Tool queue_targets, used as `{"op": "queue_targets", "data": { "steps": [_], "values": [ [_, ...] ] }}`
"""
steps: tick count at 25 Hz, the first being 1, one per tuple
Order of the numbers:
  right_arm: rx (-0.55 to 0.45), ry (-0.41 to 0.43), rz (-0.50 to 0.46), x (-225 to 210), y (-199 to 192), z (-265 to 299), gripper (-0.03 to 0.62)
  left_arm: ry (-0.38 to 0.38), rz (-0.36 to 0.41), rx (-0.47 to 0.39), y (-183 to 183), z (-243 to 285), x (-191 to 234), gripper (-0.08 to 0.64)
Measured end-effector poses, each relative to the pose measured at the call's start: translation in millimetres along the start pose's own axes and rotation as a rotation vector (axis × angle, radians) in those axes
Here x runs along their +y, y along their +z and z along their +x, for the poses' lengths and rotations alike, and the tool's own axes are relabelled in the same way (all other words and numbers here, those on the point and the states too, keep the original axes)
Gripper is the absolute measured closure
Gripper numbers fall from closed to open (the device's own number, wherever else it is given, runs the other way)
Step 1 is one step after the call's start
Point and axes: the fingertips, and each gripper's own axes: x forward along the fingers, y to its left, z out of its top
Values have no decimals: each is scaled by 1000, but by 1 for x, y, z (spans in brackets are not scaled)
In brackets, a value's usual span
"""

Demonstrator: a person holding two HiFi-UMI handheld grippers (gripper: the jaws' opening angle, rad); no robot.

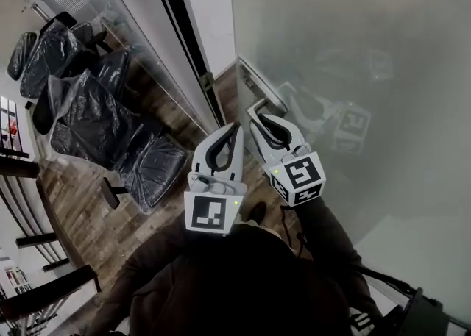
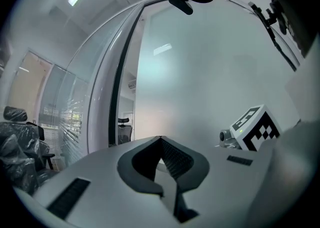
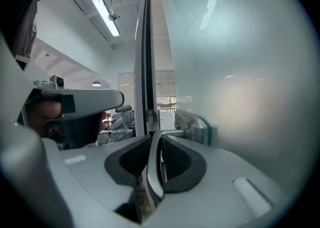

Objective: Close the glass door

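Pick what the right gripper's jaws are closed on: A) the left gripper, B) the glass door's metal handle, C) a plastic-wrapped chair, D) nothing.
B: the right gripper view shows the silver handle pinched between the pads of the right gripper, beside the frosted glass door.

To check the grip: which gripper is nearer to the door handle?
Right. The right gripper has its jaws closed on the door handle. The left gripper is beside it, away from the glass, shut and empty, not touching the handle.
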Motion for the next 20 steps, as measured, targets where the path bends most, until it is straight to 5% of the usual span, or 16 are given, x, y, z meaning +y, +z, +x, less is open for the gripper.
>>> {"op": "queue_targets", "data": {
  "steps": [20],
  "values": [
    [-1,61,-27,60,4,-7,528,21,30,-30,26,-41,22,563]
  ]
}}
